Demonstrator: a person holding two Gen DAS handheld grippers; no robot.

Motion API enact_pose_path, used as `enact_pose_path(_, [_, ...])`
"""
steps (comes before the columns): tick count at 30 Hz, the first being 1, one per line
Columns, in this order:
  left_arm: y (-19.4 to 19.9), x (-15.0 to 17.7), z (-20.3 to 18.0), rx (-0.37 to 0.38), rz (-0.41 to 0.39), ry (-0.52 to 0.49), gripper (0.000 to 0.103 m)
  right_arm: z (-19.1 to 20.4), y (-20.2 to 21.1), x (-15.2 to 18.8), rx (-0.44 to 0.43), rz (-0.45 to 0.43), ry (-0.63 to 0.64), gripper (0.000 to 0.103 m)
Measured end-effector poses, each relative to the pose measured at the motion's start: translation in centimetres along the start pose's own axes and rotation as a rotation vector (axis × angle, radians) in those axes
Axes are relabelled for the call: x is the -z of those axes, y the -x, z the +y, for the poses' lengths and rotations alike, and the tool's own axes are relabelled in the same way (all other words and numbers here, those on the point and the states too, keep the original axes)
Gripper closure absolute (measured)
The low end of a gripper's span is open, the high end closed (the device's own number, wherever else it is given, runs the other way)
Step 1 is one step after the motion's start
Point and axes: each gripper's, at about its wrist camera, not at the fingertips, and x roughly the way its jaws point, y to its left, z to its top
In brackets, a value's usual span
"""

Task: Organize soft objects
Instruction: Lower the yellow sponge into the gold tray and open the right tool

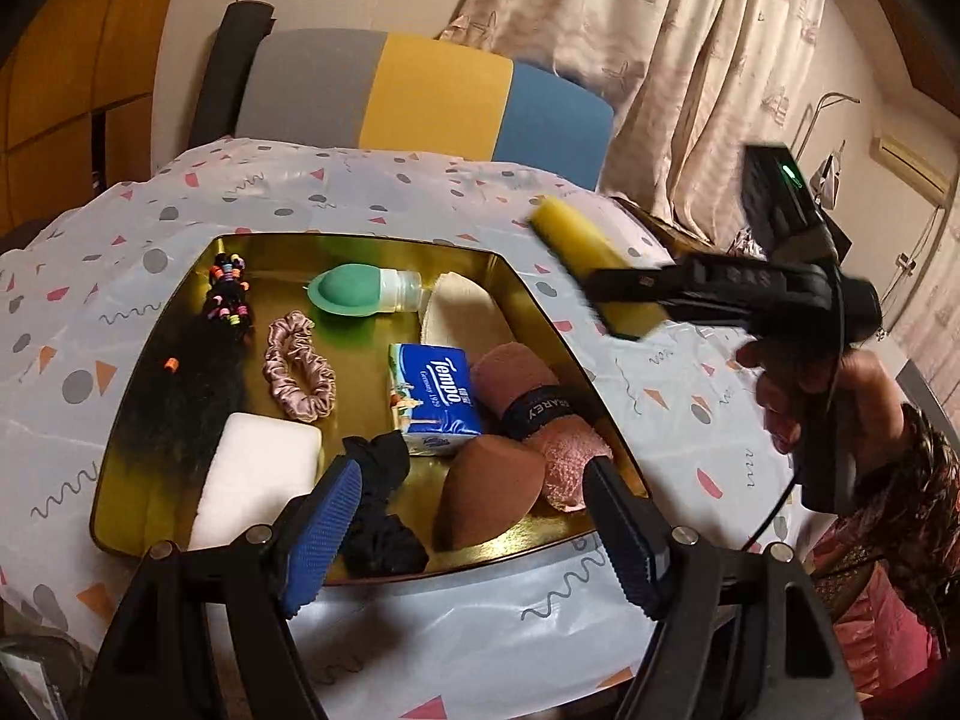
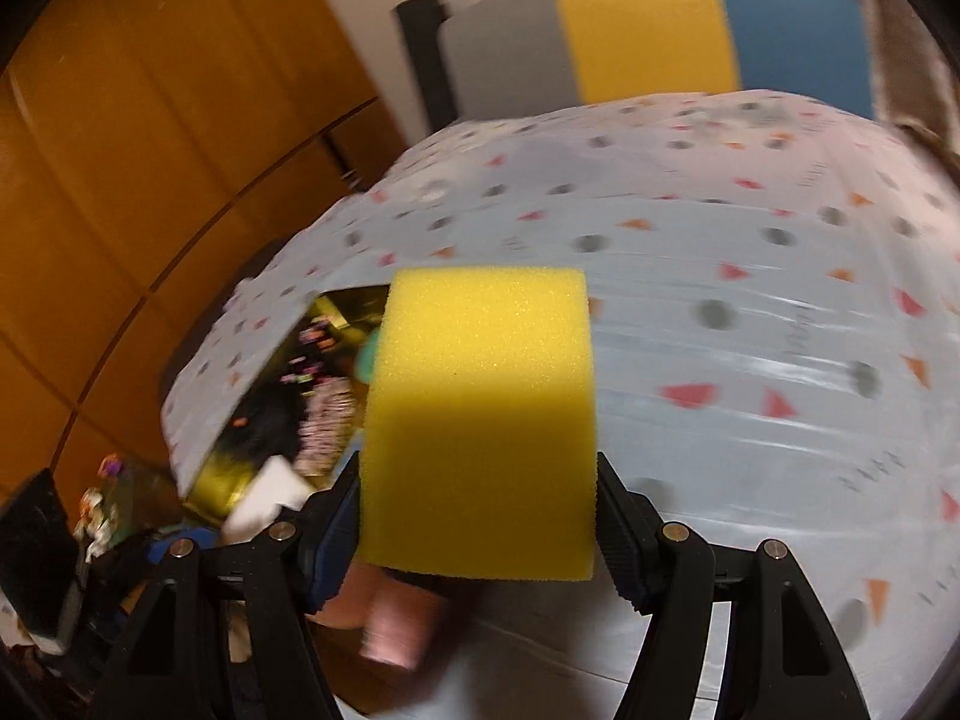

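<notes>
A gold tray (image 1: 540,324) on the table holds several soft items: a black hairpiece with beads (image 1: 180,384), a pink scrunchie (image 1: 297,372), a white sponge (image 1: 258,474), a Tempo tissue pack (image 1: 432,396), a rolled pink towel (image 1: 534,408), a brown makeup sponge (image 1: 480,492) and a black cloth (image 1: 378,516). My left gripper (image 1: 474,480) hangs open over the tray's near edge, the black cloth lying below its left finger. My right gripper (image 2: 477,480) is shut on a yellow sponge (image 2: 480,408), held in the air to the right of the tray, where the yellow sponge (image 1: 576,246) also shows.
A green silicone piece with a small bottle (image 1: 354,291) and a beige pad (image 1: 456,312) lie at the tray's far end. A patterned cloth (image 1: 690,408) covers the table. Behind it stand a grey, yellow and blue chair back (image 1: 432,90), a curtain (image 1: 690,48) and a wooden cupboard (image 2: 150,150).
</notes>
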Motion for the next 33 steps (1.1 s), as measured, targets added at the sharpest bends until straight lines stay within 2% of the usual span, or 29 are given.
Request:
enact_pose_path(3, [0.7, 0.1, 0.6, -0.003, -0.01, 0.008, 0.026, 3.7, -2.6, -0.7, 0.0, 0.051, 0.077, 0.033])
enact_pose_path(9, [1.6, 0.0, 2.1, -0.017, -0.017, 0.036, 0.026, 8.5, -7.0, -0.8, -0.001, 0.132, 0.161, 0.033])
enact_pose_path(19, [2.9, -0.5, 4.7, -0.034, -0.052, 0.145, 0.026, 12.4, -12.9, -1.4, 0.017, 0.22, 0.23, 0.032])
enact_pose_path(22, [2.9, -0.4, 5.0, -0.037, -0.049, 0.162, 0.026, 12.8, -14.1, -1.2, 0.049, 0.231, 0.255, 0.027])
enact_pose_path(24, [2.8, -0.3, 5.1, -0.034, -0.041, 0.173, 0.026, 12.7, -14.0, -1.3, 0.067, 0.217, 0.261, 0.02])
enact_pose_path(27, [2.6, -0.3, 5.2, -0.032, -0.037, 0.179, 0.026, 12.4, -12.6, -1.4, 0.047, 0.165, 0.234, 0.012])
enact_pose_path(33, [2.5, -0.3, 4.9, -0.005, -0.023, 0.184, 0.026, 11.5, -9.5, -0.9, 0.101, 0.067, 0.192, 0.01])
